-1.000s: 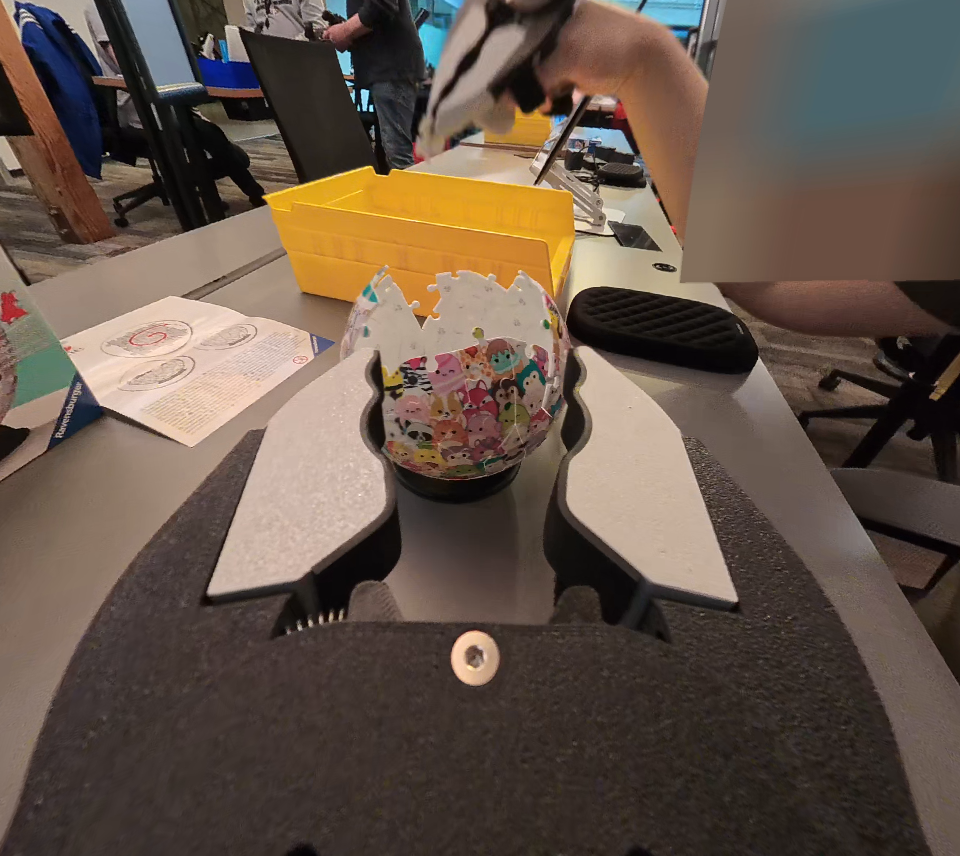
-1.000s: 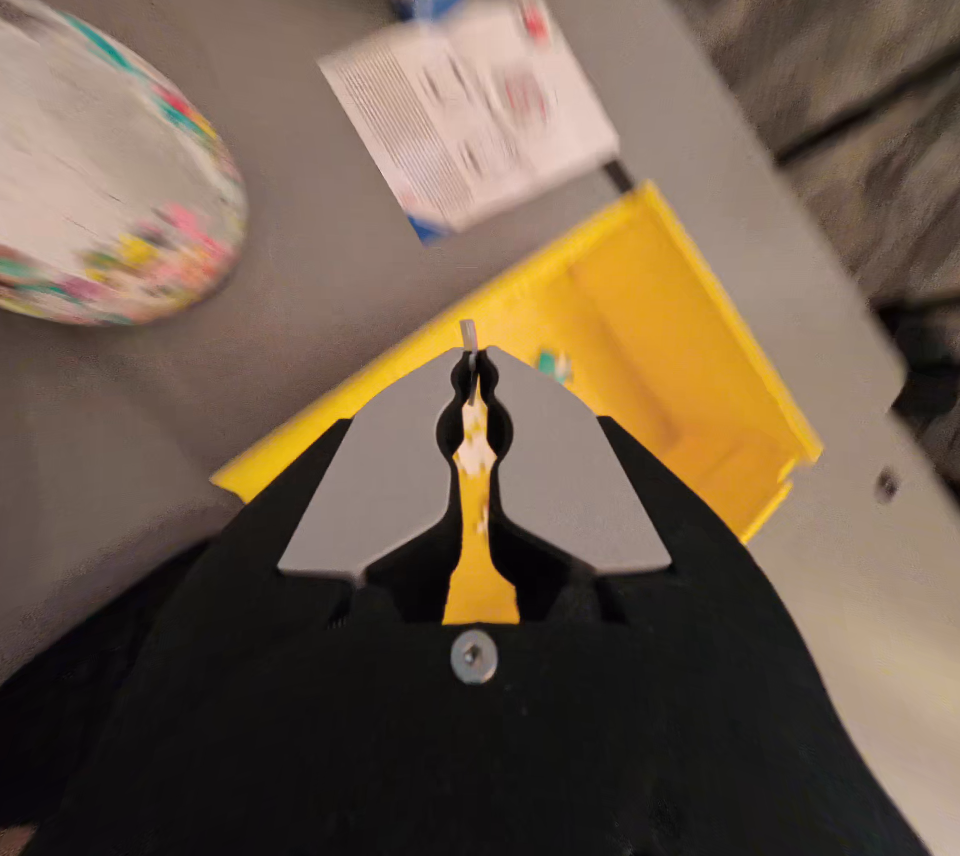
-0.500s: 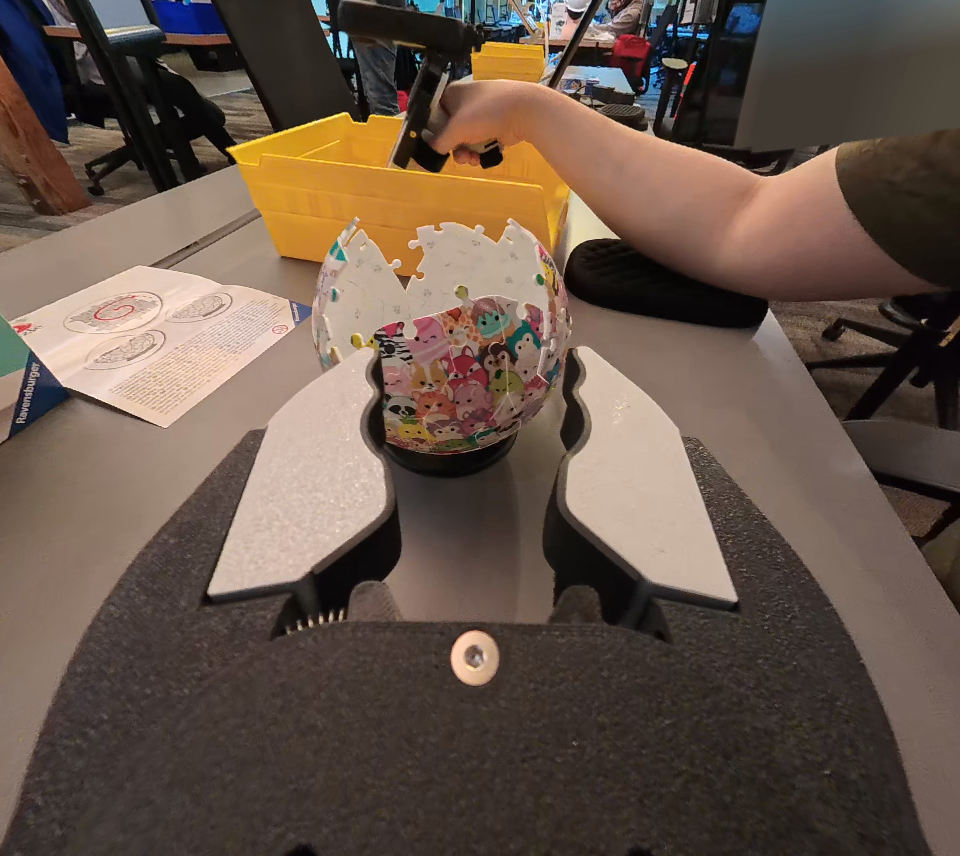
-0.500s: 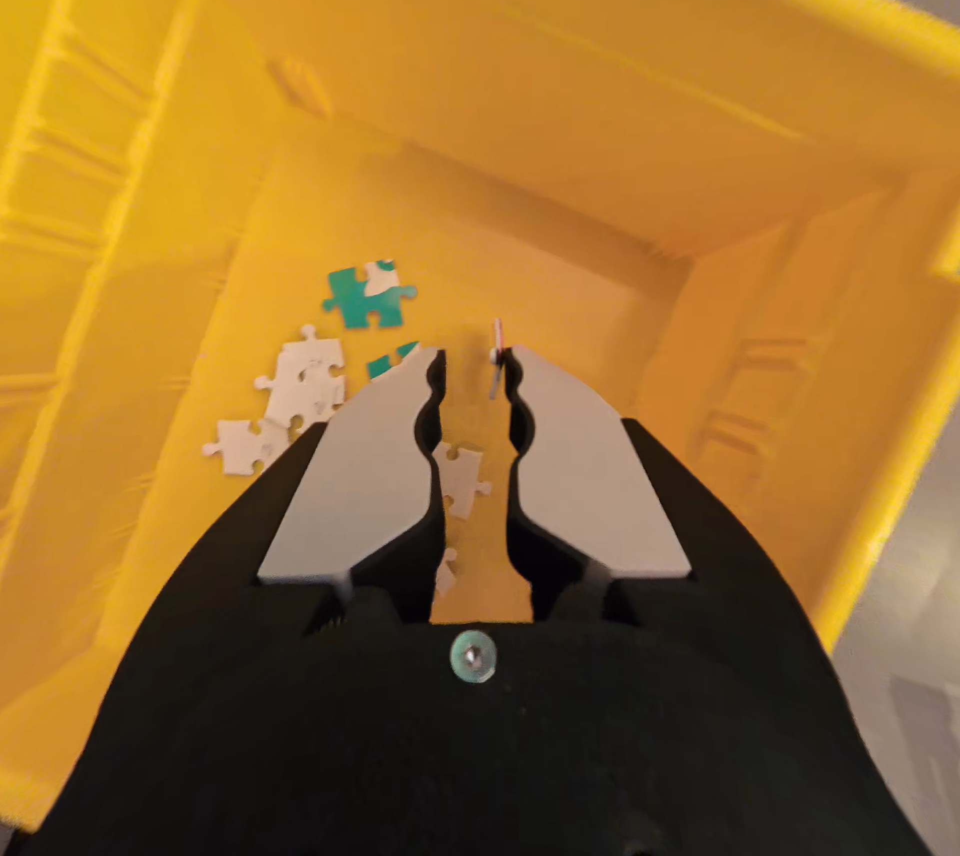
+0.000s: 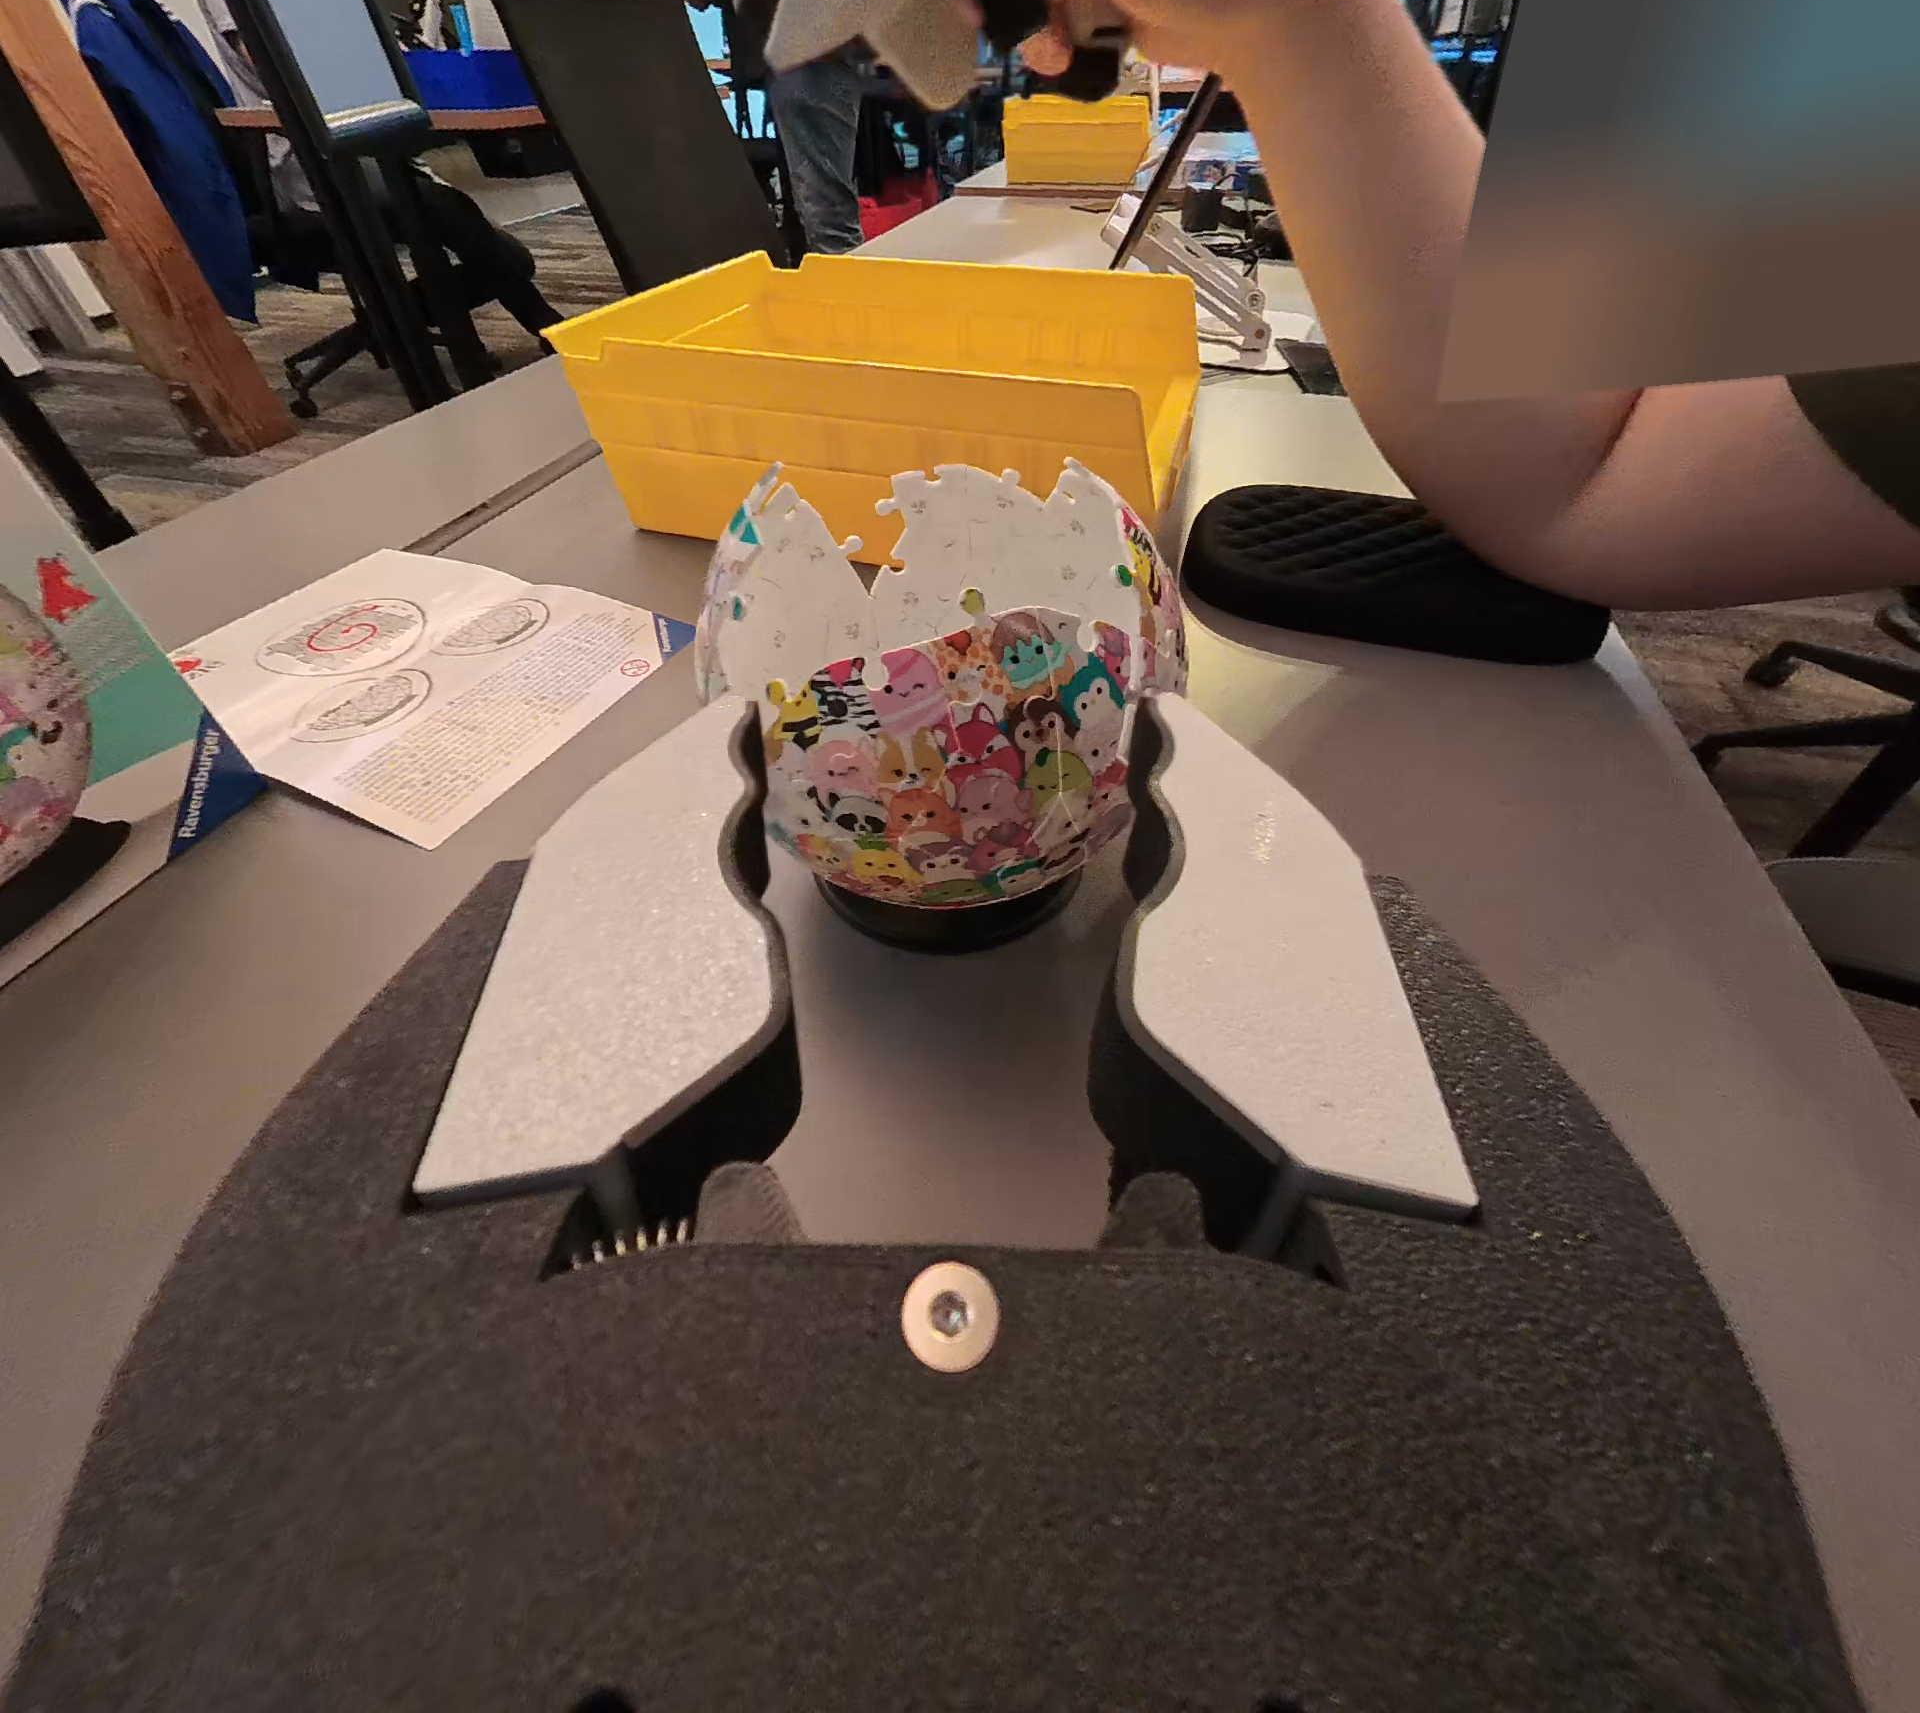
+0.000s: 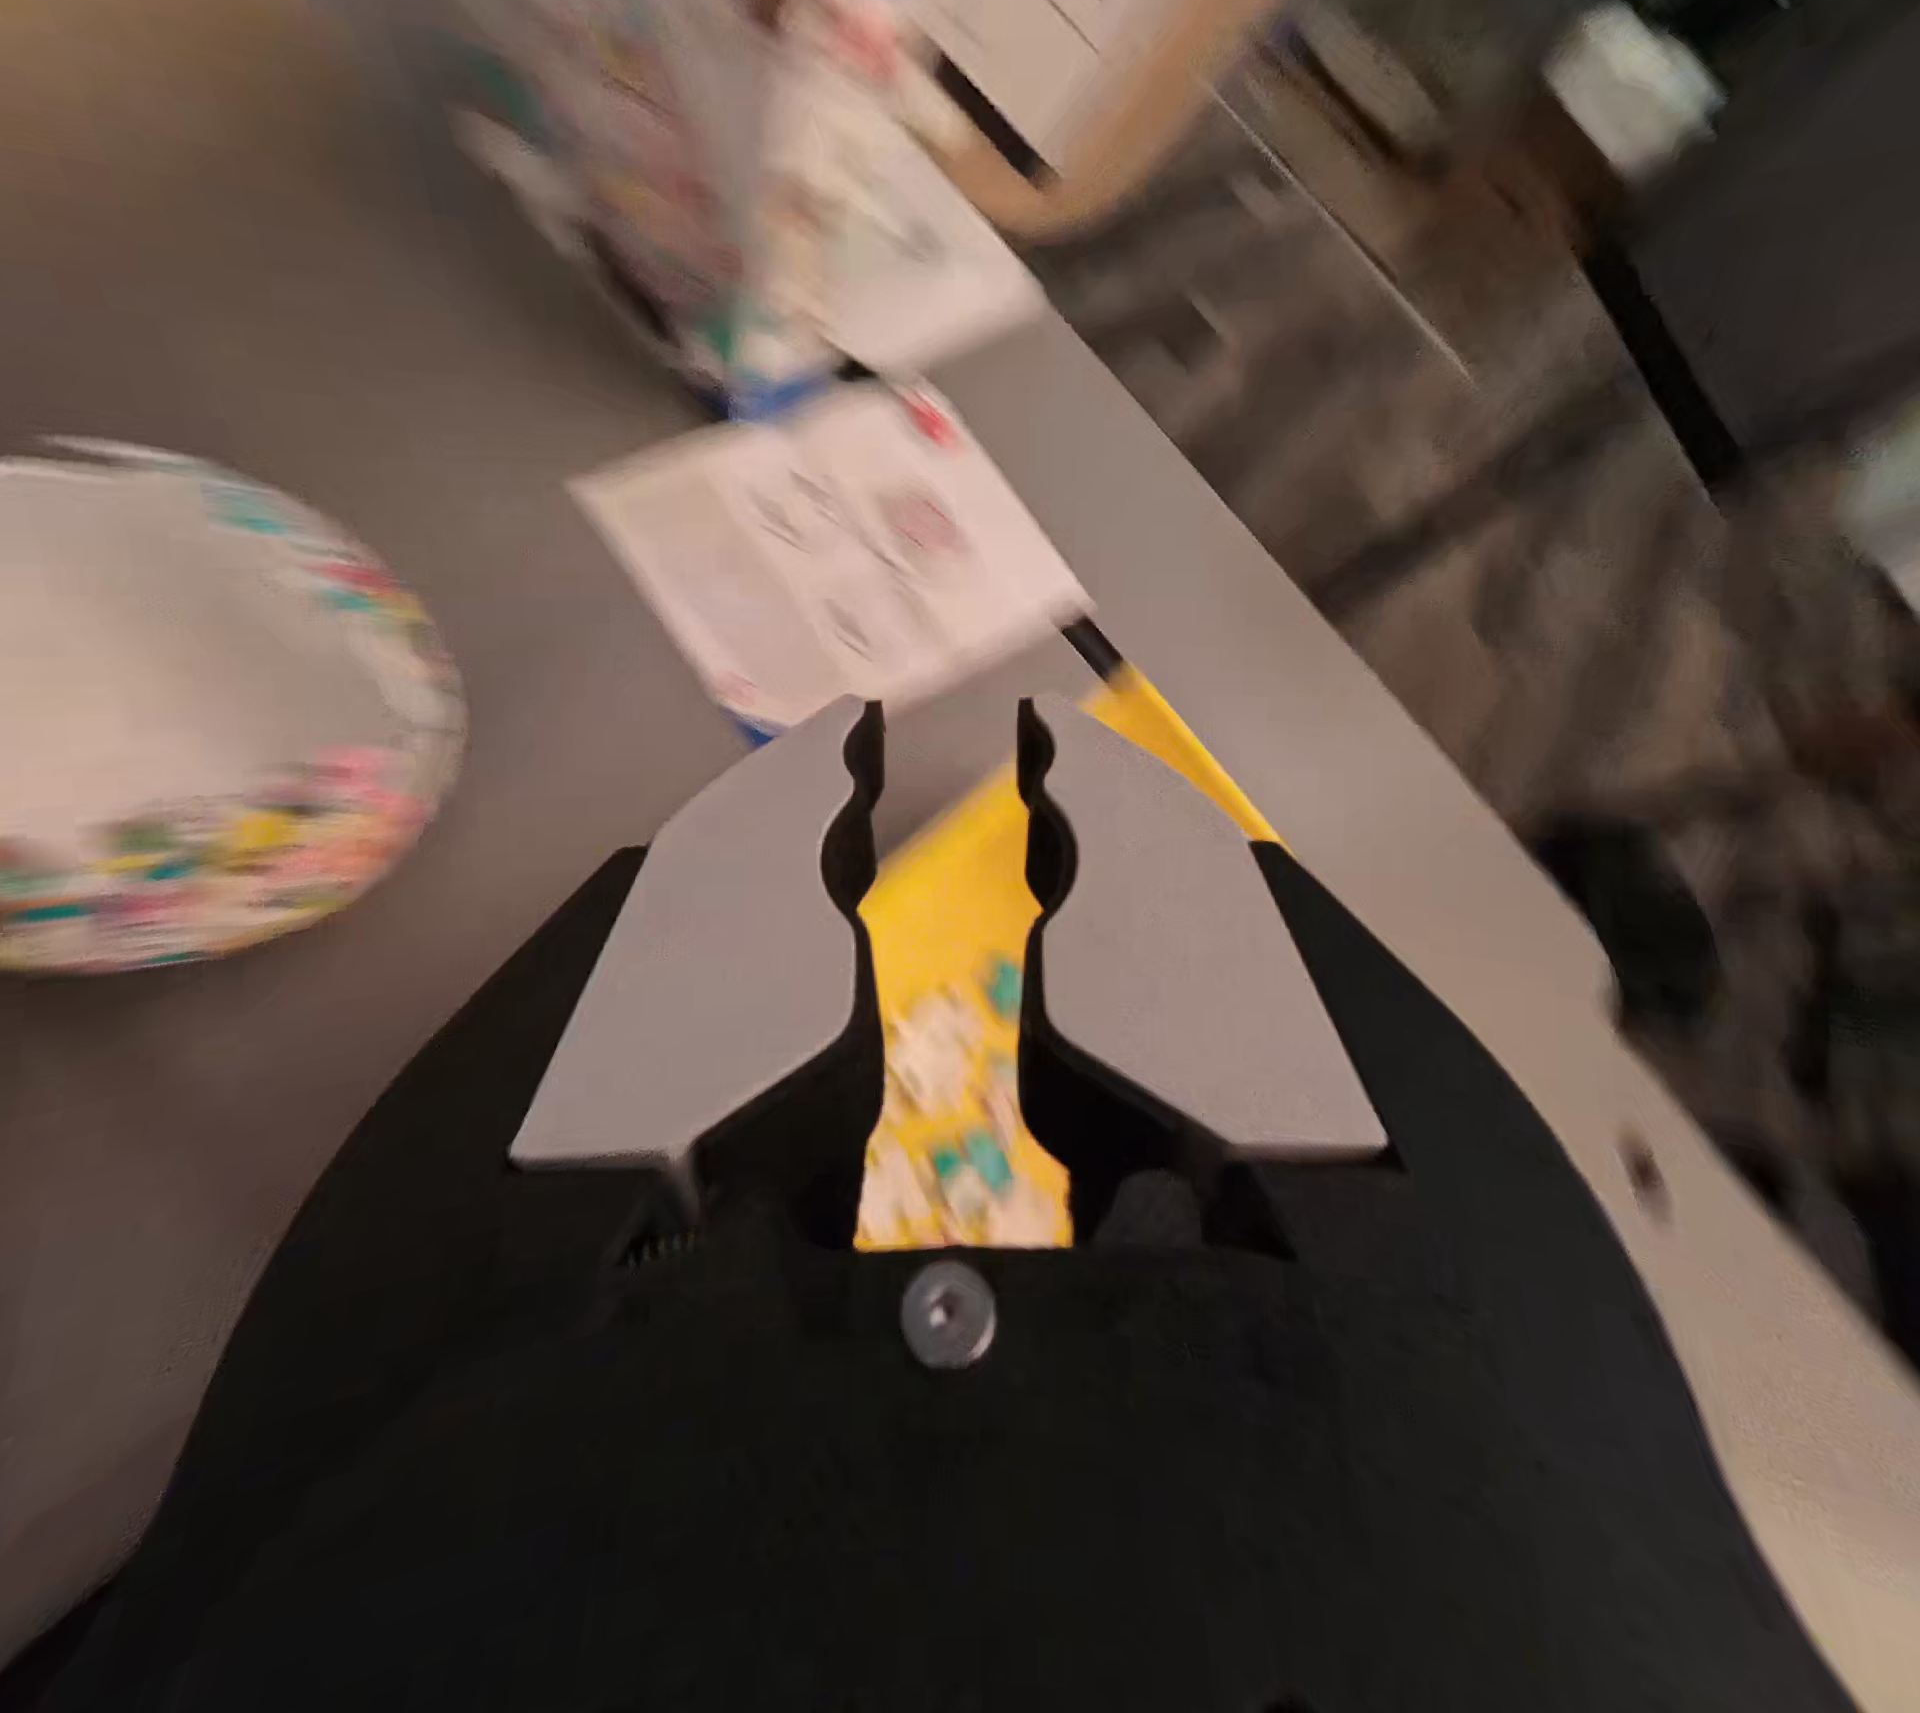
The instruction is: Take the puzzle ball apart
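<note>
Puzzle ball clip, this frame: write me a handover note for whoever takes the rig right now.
Left tool: open, fingers flanking the puzzle ball on its black stand; contact unclear.
Right tool: open, empty, raised above the table near the yellow bin; view blurred.
Done: the ball's top is off, rim jagged; loose pieces lie in the bin.
Left: pull the remaining pieces off the ball and drop them in the bin.

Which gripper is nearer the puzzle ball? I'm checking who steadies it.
Left. The left gripper has its fingers on either side of the puzzle ball; the right gripper is raised above the yellow bin.
</note>
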The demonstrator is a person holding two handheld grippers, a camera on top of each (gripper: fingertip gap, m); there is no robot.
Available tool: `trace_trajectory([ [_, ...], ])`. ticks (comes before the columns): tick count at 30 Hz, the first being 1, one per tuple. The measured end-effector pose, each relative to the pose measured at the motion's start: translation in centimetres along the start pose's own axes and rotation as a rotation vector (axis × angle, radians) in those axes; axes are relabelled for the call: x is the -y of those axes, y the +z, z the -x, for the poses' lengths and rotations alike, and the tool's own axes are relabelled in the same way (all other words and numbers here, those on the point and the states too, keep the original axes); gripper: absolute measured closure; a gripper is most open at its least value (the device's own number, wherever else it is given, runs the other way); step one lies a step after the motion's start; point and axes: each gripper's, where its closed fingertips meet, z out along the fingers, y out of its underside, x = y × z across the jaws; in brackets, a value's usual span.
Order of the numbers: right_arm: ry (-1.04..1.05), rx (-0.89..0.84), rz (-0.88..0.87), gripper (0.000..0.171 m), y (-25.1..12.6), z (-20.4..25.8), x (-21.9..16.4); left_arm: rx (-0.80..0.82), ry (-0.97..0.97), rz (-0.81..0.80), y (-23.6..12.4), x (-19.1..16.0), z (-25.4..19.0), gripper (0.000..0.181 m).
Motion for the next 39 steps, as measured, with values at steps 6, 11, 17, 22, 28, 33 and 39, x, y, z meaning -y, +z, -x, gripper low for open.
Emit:
trace_trajectory([
  [6,-0.288,0.423,-0.228,0.146,2.8,14.0,5.9,0.007,-0.064,-0.009,0.0,-0.7,1.0,0.113],
  [11,-0.506,0.495,-0.168,0.147,6.0,17.8,3.7,-0.068,-0.189,-0.094,0.0,0.4,0.5,0.109],
  [17,-0.706,0.364,-0.087,0.151,7.7,17.9,2.6,-0.085,-0.231,-0.117,1.0,0.1,0.4,0.099],
  [22,-0.655,0.391,-0.050,0.163,8.8,18.4,2.1,-0.109,-0.232,-0.107,1.4,-0.3,-0.2,0.099],
  [28,-0.520,0.483,-0.035,0.165,9.1,18.1,1.9,-0.119,-0.215,-0.097,1.9,-0.4,-0.7,0.099],
  [33,-0.468,0.574,-0.017,0.161,8.8,18.2,1.5,-0.115,-0.198,-0.097,2.1,-0.4,-0.8,0.099],
  [39,-0.472,0.560,-0.031,0.156,8.6,16.9,0.7,-0.130,-0.228,-0.113,1.9,-0.5,-0.6,0.102],
])
